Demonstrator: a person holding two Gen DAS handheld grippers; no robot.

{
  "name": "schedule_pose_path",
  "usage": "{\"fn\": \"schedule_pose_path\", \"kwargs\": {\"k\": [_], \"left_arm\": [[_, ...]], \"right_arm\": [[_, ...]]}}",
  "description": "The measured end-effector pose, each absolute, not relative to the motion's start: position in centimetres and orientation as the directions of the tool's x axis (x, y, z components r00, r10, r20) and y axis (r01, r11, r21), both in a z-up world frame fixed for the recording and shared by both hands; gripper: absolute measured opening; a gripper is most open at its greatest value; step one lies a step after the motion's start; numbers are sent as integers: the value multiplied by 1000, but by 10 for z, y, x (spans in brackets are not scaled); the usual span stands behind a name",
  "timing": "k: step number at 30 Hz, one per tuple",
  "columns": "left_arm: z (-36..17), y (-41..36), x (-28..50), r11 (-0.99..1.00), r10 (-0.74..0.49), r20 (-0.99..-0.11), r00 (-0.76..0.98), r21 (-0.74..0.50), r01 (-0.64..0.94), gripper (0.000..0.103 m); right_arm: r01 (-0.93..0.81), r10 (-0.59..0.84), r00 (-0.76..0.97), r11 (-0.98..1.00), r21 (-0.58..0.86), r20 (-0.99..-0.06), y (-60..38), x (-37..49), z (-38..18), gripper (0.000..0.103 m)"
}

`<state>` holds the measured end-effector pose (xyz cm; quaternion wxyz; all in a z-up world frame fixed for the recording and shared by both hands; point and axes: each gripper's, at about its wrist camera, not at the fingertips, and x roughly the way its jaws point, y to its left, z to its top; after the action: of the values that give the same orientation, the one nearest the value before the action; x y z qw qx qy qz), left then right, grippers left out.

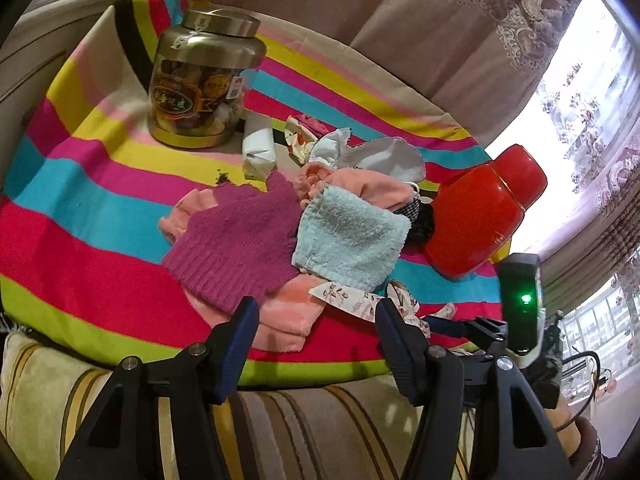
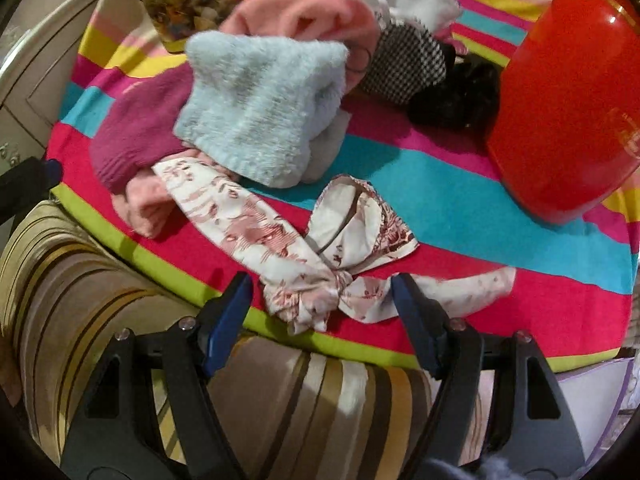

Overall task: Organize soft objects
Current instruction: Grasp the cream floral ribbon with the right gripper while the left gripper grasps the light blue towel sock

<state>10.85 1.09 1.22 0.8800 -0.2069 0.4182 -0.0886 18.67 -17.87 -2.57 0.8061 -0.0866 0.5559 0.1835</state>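
Fingers: right gripper [image 2: 322,296] stood open, blue pads either side of the knot of the printed scarf [image 2: 304,276], nothing pressed. Left gripper [image 1: 316,320] also open and empty, hovering over the near edge of the pile.

Scarf lay at the near edge of the striped bench [image 2: 460,208], one end tucked under the blue towel [image 2: 260,112], the other trailing right. Towel sat on the purple knit [image 1: 236,240] and pink cloth [image 1: 280,316]. Red jar [image 2: 568,100] close on the right; tin-lidded jar [image 1: 204,80] at the back.

My read: I was lining up to take the scarf. Best to close on the knot, where the cloth is bunched, then lift slowly so the tucked end slides out without dragging the towel. Keep clear of the red jar. Right view was blurred.
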Motion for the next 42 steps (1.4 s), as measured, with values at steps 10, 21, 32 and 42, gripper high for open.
{"fn": "schedule_pose_path", "kwargs": {"k": [10, 21, 32, 42], "left_arm": [[14, -11, 136, 908, -341, -701, 626, -419, 26, 61], [7, -60, 171, 912, -352, -726, 592, -407, 42, 61], [-1, -86, 194, 951, -211, -776, 594, -304, -59, 74], [-18, -91, 217, 966, -101, -805, 585, -221, -137, 54]], "right_arm": [[-382, 229, 352, 921, 84, -908, -183, 187, -23, 35], [-201, 253, 431, 963, 181, -866, -238, 194, -17, 31], [-19, 181, 523, 979, 201, -833, -285, 189, -5, 31], [29, 165, 538, 977, 213, -827, -307, 188, 0, 31]]}}
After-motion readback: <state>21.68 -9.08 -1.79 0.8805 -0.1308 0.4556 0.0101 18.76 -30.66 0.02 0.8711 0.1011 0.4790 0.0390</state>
